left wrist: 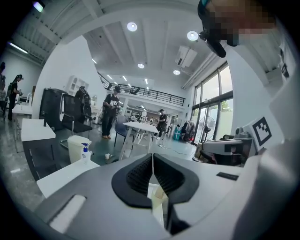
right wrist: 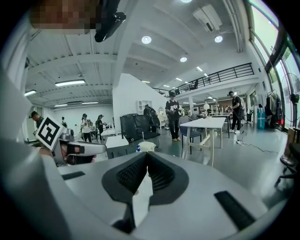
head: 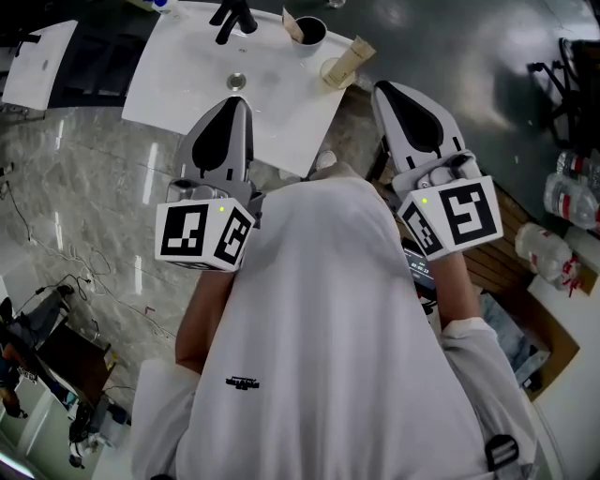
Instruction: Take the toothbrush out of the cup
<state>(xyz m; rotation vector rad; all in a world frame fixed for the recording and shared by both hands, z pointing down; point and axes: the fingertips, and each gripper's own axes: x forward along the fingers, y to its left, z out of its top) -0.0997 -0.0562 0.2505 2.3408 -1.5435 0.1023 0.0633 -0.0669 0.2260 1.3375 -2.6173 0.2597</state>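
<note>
In the head view a dark cup [head: 312, 32] stands at the far right corner of the white washbasin [head: 183, 70]. A pale toothbrush [head: 292, 25] leans out of its left side. A beige tube [head: 346, 64] lies just in front of the cup. My left gripper [head: 233, 101] hovers over the basin's near edge, jaws shut and empty. My right gripper [head: 385, 90] hangs off the basin's right side, near the tube, also shut and empty. Both gripper views look level into the room, past the closed left gripper [left wrist: 152, 156] and right gripper [right wrist: 147, 154], and the cup does not show.
A black tap [head: 234, 16] and a drain [head: 236, 81] sit on the basin. A white table [head: 37, 61] stands far left and plastic bottles [head: 565, 192] far right. Cables lie on the marble floor [head: 84, 234]. People stand far off by tables [left wrist: 137, 127] in the room.
</note>
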